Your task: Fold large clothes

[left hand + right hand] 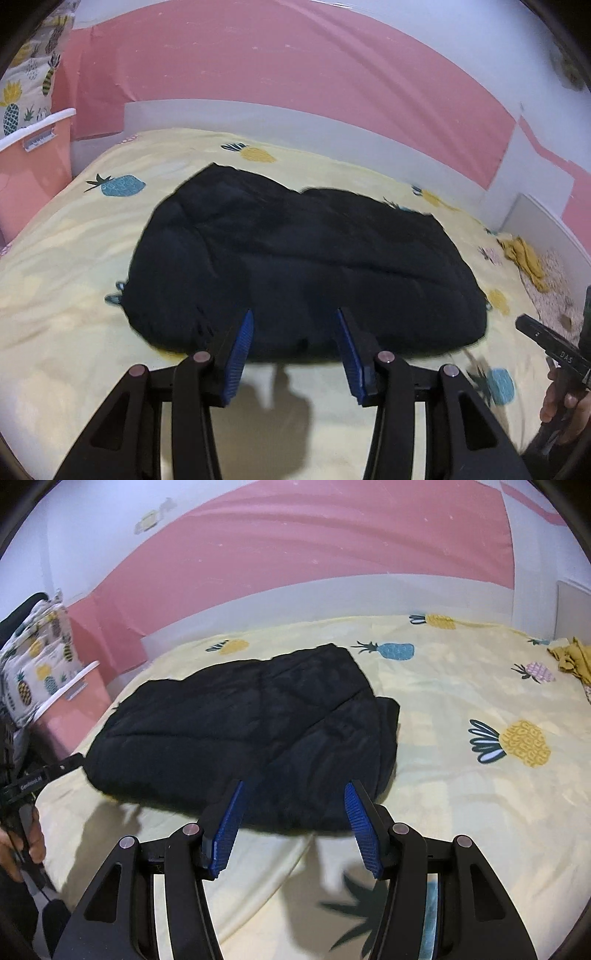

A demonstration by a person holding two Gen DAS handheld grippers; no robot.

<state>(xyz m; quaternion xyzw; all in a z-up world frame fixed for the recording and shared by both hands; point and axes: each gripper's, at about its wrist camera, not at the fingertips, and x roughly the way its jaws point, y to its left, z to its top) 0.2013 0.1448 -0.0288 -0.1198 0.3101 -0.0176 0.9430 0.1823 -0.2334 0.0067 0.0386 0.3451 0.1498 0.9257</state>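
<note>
A dark quilted garment [295,266] lies folded into a thick rectangular bundle on the yellow pineapple-print bed sheet [55,314]. My left gripper [294,317] hovers above the bundle's near edge, open, with nothing between its blue pads [238,362]. In the right wrist view the same garment [240,723] lies left of centre on the sheet [480,812]. My right gripper [293,790] stands open over the bundle's near right corner, holding nothing. Each view catches the other gripper at its edge, held by a hand [565,402].
A pink and white wall runs behind the bed. A pink storage box [37,162] with pineapple-print bedding on top stands at the left. A crumpled mustard-yellow cloth [524,258] lies at the bed's far right, also seen as a yellow cloth [572,657] from the right wrist.
</note>
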